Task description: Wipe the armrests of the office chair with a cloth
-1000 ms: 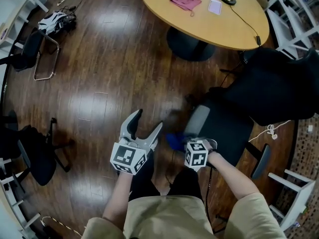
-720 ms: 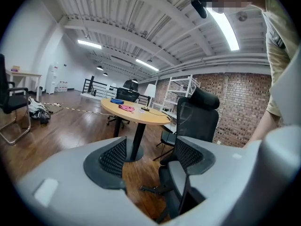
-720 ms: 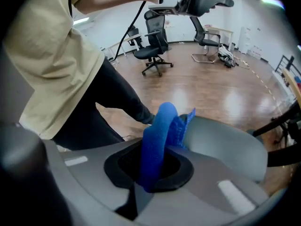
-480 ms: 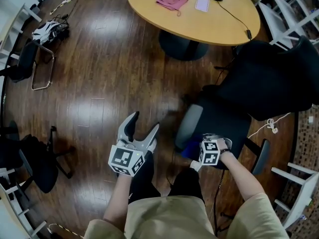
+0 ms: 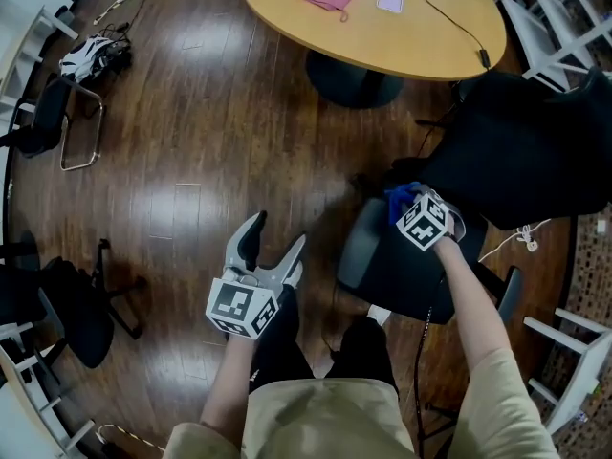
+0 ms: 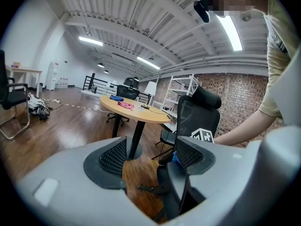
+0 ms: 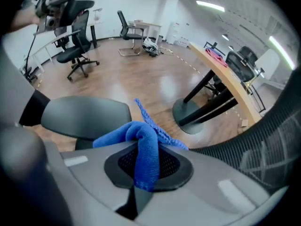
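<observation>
Cloth is sitting clamped in the right tongs, hovering by the office chair. The near armrest is lying just left of them, lengthwise toward the person. The left tongs are gaping empty.

Open floor lies ahead and to the left of the left claw, whose jaws are apart and empty. To the right, the office chair blocks passage. Its near armrest sits below the right claw, which grips the cloth, and its backrest stands just beyond. The round worktop stands farther ahead.
</observation>
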